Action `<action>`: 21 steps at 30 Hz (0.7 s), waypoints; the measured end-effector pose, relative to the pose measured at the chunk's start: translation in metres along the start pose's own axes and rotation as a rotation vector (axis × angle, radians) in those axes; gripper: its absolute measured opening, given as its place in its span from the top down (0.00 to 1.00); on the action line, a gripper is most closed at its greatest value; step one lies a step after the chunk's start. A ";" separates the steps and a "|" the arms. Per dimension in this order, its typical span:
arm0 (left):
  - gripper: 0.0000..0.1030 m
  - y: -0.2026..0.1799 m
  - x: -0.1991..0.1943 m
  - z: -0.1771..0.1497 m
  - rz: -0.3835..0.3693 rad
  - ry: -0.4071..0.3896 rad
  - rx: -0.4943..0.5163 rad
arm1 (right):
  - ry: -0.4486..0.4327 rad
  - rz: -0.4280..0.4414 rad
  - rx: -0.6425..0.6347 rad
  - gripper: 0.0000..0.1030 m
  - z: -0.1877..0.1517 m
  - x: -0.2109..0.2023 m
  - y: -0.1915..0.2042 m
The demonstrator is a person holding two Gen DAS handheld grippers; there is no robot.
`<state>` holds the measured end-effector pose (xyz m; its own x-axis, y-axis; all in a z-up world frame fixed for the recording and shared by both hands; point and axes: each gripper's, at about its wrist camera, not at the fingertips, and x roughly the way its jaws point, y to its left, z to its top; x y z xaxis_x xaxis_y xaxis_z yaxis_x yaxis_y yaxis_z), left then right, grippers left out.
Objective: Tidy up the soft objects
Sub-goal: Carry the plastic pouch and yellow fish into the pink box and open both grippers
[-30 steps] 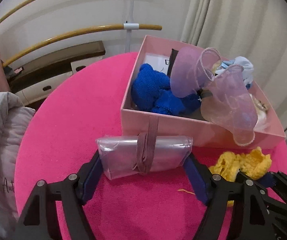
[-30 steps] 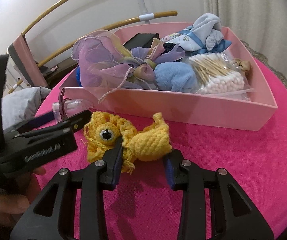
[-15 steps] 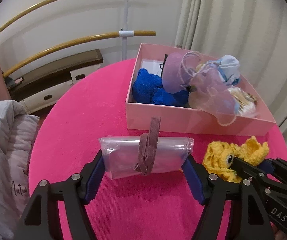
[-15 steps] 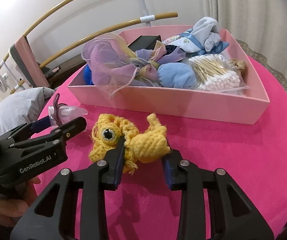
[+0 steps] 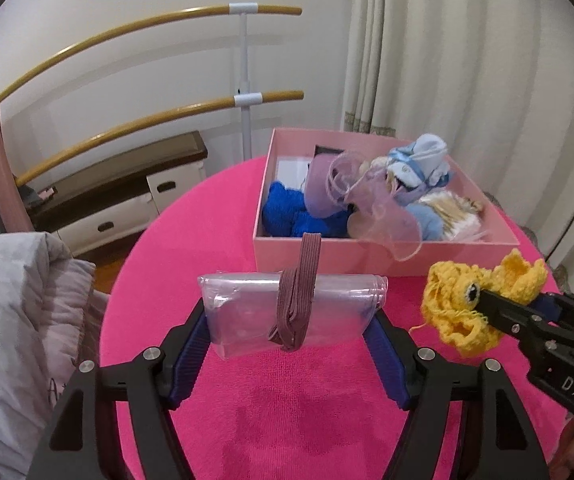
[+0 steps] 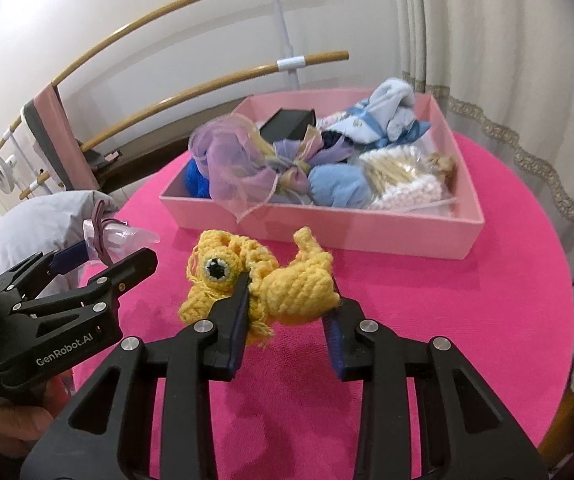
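Short of the pink box (image 5: 367,256), our left gripper (image 5: 293,312) clamps a slippery plastic packet (image 5: 247,312) and our right gripper (image 6: 287,300) pinches the yellow crochet toy (image 6: 299,284); either could slip out.

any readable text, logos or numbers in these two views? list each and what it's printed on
"GenRobot.AI": white print on the side of the left gripper, right wrist view.
"DAS": white letters on the body of the right gripper, left wrist view; cut off, likely part of a longer word.
Dark script on the grey garment: too cut off to read.
Small emblem on the white and blue cloth in the pink box: too small to read.
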<state>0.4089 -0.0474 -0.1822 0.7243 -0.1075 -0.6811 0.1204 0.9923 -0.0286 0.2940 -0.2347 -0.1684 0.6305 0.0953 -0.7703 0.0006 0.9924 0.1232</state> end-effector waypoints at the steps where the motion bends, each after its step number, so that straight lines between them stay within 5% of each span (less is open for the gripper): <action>1: 0.33 0.001 -0.007 0.000 -0.001 -0.007 0.002 | -0.011 -0.003 -0.004 0.70 0.002 -0.005 0.001; 21: 0.33 0.000 -0.091 0.042 -0.018 -0.144 0.033 | -0.174 -0.051 -0.071 0.71 0.058 -0.074 0.003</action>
<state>0.3715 -0.0406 -0.0894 0.8116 -0.1355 -0.5683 0.1551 0.9878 -0.0141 0.2922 -0.2429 -0.0743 0.7560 0.0361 -0.6536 -0.0153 0.9992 0.0374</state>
